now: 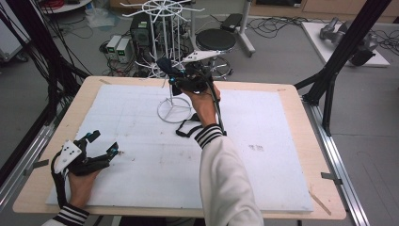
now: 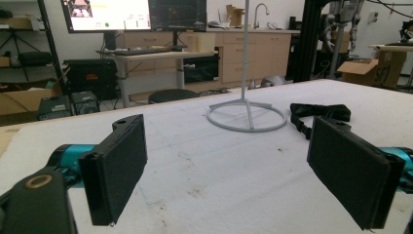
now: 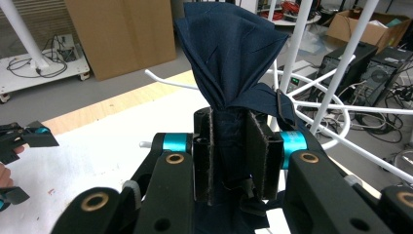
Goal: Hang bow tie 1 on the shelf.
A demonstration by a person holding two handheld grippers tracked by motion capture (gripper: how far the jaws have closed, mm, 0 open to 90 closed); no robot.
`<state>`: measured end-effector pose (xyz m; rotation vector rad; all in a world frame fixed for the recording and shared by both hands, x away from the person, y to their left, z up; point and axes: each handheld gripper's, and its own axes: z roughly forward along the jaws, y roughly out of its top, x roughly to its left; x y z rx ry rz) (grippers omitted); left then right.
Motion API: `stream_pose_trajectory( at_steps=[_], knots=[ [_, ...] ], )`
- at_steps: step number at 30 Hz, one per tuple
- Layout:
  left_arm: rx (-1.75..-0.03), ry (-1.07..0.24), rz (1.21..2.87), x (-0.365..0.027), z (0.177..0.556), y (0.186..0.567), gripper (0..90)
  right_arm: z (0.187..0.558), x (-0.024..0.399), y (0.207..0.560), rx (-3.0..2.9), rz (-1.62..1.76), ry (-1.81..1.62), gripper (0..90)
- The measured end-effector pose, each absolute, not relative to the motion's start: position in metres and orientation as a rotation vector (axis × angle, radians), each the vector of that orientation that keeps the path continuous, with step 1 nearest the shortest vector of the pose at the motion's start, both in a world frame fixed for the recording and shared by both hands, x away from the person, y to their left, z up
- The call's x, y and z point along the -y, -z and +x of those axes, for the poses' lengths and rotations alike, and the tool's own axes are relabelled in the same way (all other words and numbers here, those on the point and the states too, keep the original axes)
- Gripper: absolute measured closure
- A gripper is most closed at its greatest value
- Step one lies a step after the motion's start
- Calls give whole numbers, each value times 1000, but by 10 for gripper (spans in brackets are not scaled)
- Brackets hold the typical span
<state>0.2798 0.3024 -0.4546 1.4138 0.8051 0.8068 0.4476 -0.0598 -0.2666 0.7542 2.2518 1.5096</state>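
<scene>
Two grippers are in my hands at the desk [image 1: 282,141]: my right gripper [image 3: 229,156] is raised over the far middle of the white board, its jaws clamped on a bunched dark blue cloth [image 3: 234,53] that fans out above the pads, and in the high view that cloth [image 1: 165,64] sits level with the arms of the white wire rack [image 1: 162,12], just beside its pole. My left gripper [image 1: 104,143] rests low near the near left corner of the desk, jaws spread wide with nothing between them. From the left gripper view I see the rack's ring base [image 2: 246,117] standing toward the far edge, with a black strap [image 2: 319,111] lying just beside it on the board
</scene>
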Motion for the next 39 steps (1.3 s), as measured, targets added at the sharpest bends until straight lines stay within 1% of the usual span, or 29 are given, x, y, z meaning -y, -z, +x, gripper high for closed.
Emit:
stream_pose_trajectory(
  at_steps=[10, 16, 20, 21, 23, 25, 27, 29, 32, 34, 36, 39],
  knots=[
    [-801, -808, 1415, -303, 280, 455, 150, 448, 54, 266, -2278, 746, -1459, 725],
    [-801, -809, 1415, -302, 280, 455, 151, 448, 56, 265, -2270, 746, -1449, 669],
    [-801, -809, 1416, -302, 280, 455, 150, 446, 59, 262, -2252, 759, -1475, 611],
    [-801, -809, 1416, -302, 280, 455, 150, 446, 59, 262, -2250, 753, -1487, 593],
    [-801, -810, 1416, -302, 280, 455, 150, 444, 61, 260, -2235, 753, -1488, 503],
    [-800, -811, 1418, -302, 280, 455, 151, 441, 64, 258, -2221, 759, -1502, 458],
    [-799, -812, 1419, -302, 280, 454, 150, 438, 67, 255, -2199, 776, -1515, 367],
    [-799, -811, 1419, -302, 280, 454, 151, 435, 70, 252, -2189, 766, -1523, 322],
    [-801, -811, 1420, -302, 280, 454, 151, 430, 74, 249, -2161, 788, -1528, 210],
    [-802, -811, 1418, -302, 280, 454, 151, 428, 79, 247, -2161, 787, -1544, 192],
    [-802, -811, 1419, -302, 280, 454, 150, 424, 82, 246, -2157, 794, -1543, 150],
    [-803, -812, 1419, -302, 280, 454, 150, 416, 94, 246, -2123, 797, -1569, 143]
  ],
)
